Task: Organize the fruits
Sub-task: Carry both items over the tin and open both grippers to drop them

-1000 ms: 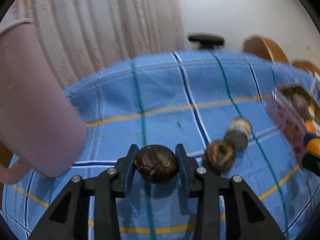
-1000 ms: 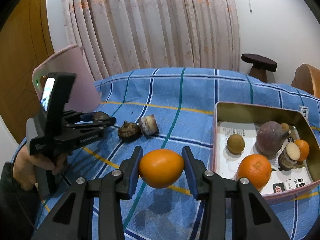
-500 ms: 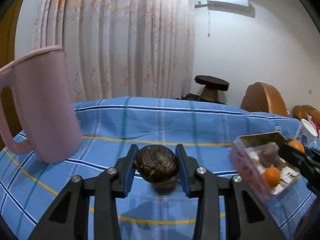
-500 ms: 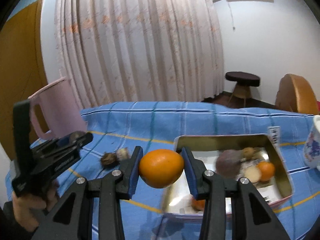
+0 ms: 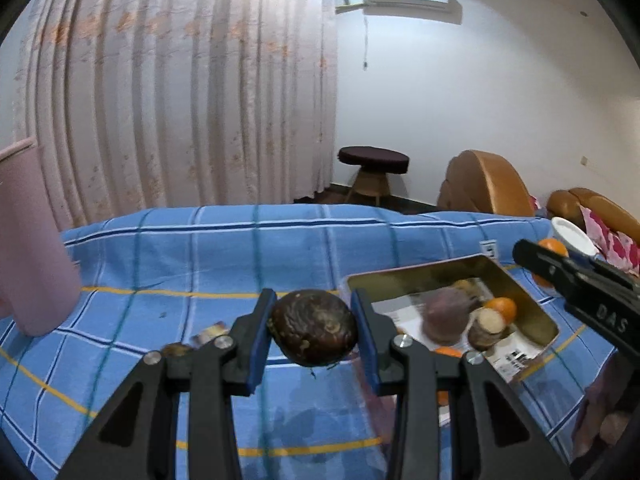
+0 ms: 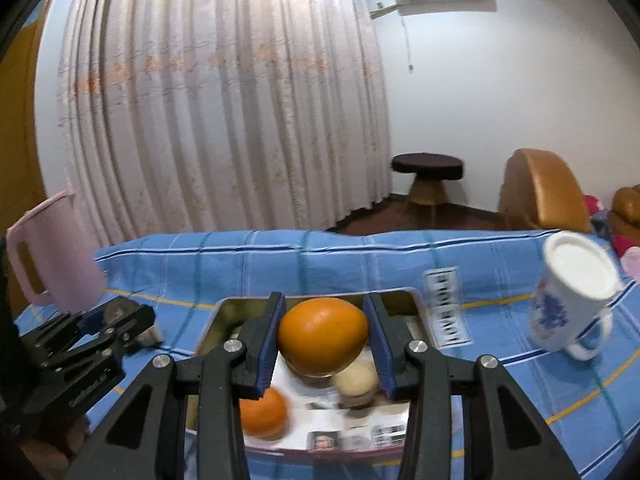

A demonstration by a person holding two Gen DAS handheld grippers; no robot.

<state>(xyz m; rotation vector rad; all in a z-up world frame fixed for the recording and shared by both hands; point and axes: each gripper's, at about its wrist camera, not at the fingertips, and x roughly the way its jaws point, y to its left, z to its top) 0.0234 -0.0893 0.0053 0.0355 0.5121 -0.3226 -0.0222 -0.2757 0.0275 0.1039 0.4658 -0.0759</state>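
My left gripper is shut on a dark brown wrinkled fruit, held above the blue checked cloth just left of the metal tin. My right gripper is shut on an orange, held over the tin. The tin holds a purple fruit, small oranges and a cut pale fruit. Two small fruits lie on the cloth left of the tin. The left gripper also shows in the right wrist view, and the right one in the left wrist view.
A pink jug stands at the table's left. A white patterned mug stands right of the tin. A stool and wooden chairs are beyond the table, before curtains and a white wall.
Both grippers have lifted and swung right toward the tin. The orange is now over the tin; the dark fruit is beside its left edge. Both stay shut on their fruit.
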